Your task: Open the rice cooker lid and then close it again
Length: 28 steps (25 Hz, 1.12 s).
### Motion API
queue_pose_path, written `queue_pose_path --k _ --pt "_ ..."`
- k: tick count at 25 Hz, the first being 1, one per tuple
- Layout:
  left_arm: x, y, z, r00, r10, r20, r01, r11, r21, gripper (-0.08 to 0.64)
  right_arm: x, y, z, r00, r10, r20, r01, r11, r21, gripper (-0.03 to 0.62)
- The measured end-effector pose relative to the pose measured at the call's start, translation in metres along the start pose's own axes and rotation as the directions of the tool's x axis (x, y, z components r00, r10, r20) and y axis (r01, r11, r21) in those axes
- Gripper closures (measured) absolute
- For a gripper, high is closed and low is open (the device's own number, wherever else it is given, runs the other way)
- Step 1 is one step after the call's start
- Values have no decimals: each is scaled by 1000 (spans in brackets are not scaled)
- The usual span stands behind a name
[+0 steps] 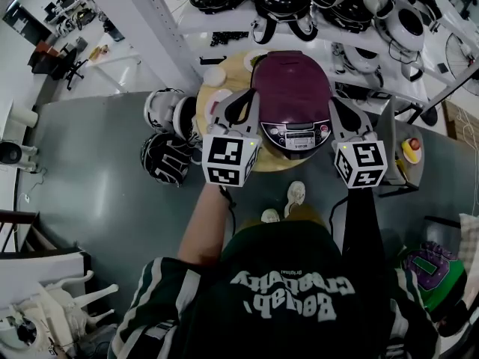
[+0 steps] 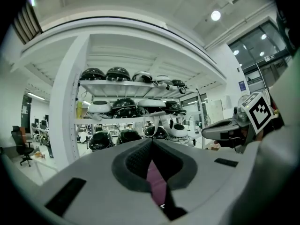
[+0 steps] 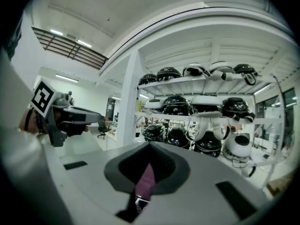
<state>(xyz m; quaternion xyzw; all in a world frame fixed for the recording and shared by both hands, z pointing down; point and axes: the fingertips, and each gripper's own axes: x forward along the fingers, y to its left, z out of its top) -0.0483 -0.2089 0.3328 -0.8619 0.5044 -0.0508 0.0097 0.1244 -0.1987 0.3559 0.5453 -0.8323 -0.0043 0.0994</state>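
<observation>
Two grippers clenched empty: left gripper (image 2: 151, 143) and right gripper (image 3: 150, 145) flanking the maroon rice cooker (image 1: 292, 96), lid (image 1: 290, 81) down, on round wooden table (image 1: 273, 163). Too small to read: panel print (image 1: 301, 142).

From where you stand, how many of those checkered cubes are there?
2. The left cube sits at the left of the cooker, near its front; the right cube sits at its right. None looks hidden.
</observation>
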Motion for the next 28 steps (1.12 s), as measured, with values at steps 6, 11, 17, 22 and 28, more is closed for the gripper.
queue_pose_path --k 6,11,17,22,28 --pt "0 0 3 1000 4 15 -4 1000 -3 558 1 2 3 1000 -19 -4 19 997 -69 589" --pt "2 3 1 1000 9 10 -8 1000 -9 558 2 -1 3 1000 -30 -5 29 998 -62 589" --pt "3 2 0 1000 5 8 -5 1000 -13 558 1 -3 0 999 -32 -10 32 998 -52 589" --pt "5 0 -1 1000 1 6 -1 1000 -11 558 0 -4 -1 999 -31 -11 31 998 -51 589" --pt "7 3 -3 1000 1 -2 -1 1000 -11 558 2 -4 -1 1000 -28 -12 28 998 -49 589"
